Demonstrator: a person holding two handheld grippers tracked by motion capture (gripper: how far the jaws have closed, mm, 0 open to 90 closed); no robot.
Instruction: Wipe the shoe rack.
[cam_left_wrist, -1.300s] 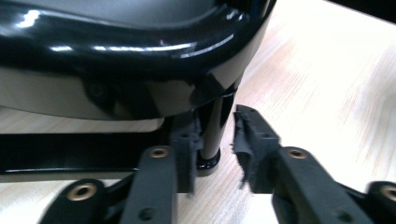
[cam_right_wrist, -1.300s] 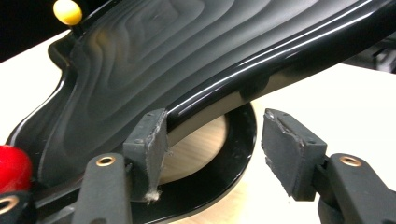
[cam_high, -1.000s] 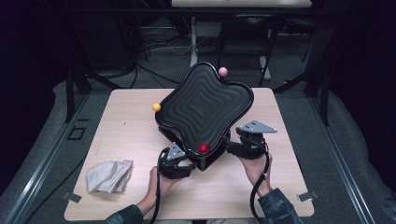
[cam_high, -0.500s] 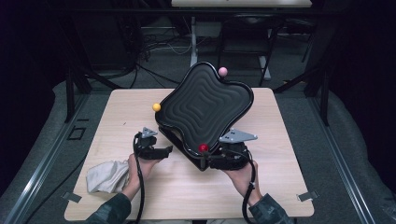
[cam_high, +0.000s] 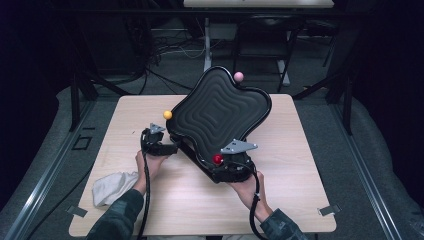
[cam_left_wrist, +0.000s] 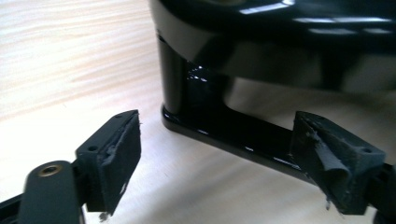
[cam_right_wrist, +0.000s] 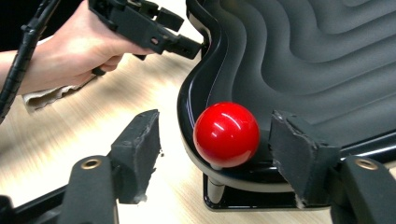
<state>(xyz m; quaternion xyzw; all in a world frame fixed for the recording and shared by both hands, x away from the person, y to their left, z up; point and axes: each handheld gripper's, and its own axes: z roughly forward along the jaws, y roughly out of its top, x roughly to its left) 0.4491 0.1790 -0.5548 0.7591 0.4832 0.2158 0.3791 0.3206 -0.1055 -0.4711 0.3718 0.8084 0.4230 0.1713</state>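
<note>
A black wavy board (cam_high: 220, 110) stands tilted on a black stand. Ball knobs sit at its corners: red (cam_high: 218, 159), orange (cam_high: 167, 114) and pink (cam_high: 238, 76). My right gripper (cam_high: 223, 163) is at the near corner. Its jaws have just been closing, and the red ball (cam_right_wrist: 226, 134) lies between them with a gap to each pad. My right gripper (cam_right_wrist: 215, 119) counts as open. My left gripper (cam_high: 172, 149) is at the board's left edge, below the orange ball. Its jaws have just been opening, and my left gripper (cam_left_wrist: 217, 126) stands open astride the stand's black foot bar (cam_left_wrist: 233, 135).
A crumpled white cloth (cam_high: 112, 186) lies on the light wooden table (cam_high: 300, 190) near the front left, by the left forearm. The right gripper view shows the left hand (cam_right_wrist: 79, 51) with its gripper against the board's rim. Dark floor, cables and frames surround the table.
The left hand has moved left, from the board's near corner to its left edge, and its jaws stand wider. The right hand has shifted left to the red ball.
</note>
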